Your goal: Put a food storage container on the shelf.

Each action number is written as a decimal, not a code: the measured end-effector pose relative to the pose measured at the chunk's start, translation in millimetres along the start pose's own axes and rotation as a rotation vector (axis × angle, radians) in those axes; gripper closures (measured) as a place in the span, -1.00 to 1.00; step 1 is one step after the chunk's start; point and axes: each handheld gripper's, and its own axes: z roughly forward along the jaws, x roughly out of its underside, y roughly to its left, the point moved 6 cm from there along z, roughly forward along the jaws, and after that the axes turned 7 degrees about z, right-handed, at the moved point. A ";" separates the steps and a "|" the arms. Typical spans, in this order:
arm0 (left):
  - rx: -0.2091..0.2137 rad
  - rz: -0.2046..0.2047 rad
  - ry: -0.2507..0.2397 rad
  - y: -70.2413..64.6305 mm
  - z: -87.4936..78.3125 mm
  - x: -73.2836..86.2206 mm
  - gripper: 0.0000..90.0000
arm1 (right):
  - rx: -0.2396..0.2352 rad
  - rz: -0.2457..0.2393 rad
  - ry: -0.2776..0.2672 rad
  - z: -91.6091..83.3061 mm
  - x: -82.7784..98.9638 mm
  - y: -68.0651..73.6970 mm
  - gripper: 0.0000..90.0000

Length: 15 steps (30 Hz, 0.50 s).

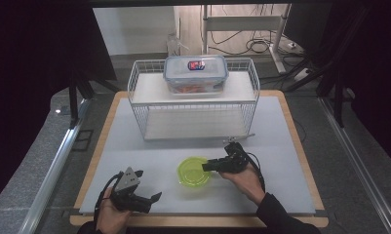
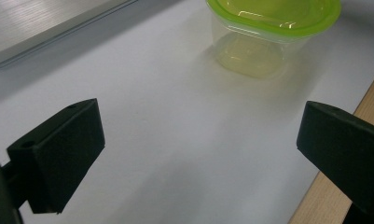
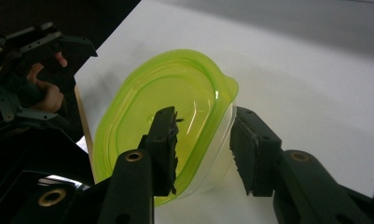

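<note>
Straddling the green tub's (image 3: 166, 121) rim, the right gripper (image 3: 203, 140) stands part-open, gripping nothing yet; squeeze squarely.

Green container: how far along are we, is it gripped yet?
Done: the right gripper has reached the green container, its jaws straddling the rim, one inside, one outside. In hand: the grasp itself; the pads do not yet press the rim. Left: closing on it and lifting; it sits on the white mat. The left gripper is open, off to the side.
</note>
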 end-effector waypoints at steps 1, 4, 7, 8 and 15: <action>0.000 0.001 0.001 -0.2 0.2 0.0 -0.98 | 0.001 0.004 0.002 -0.3 -0.3 -0.1 0.44; 0.000 0.006 0.003 -0.8 0.4 -0.2 -0.98 | 0.019 0.013 0.004 -1.1 -0.6 -2.3 0.65; 0.000 0.006 0.005 -0.7 0.6 0.0 -0.97 | 0.002 0.013 0.018 0.3 0.6 -0.8 0.75; -0.001 0.006 0.005 -0.7 0.7 0.0 -0.97 | 0.001 0.011 0.020 0.6 0.5 0.6 0.77; 0.000 0.009 0.006 -1.0 0.5 0.1 -0.97 | 0.008 -0.011 0.039 1.0 -1.5 8.6 0.80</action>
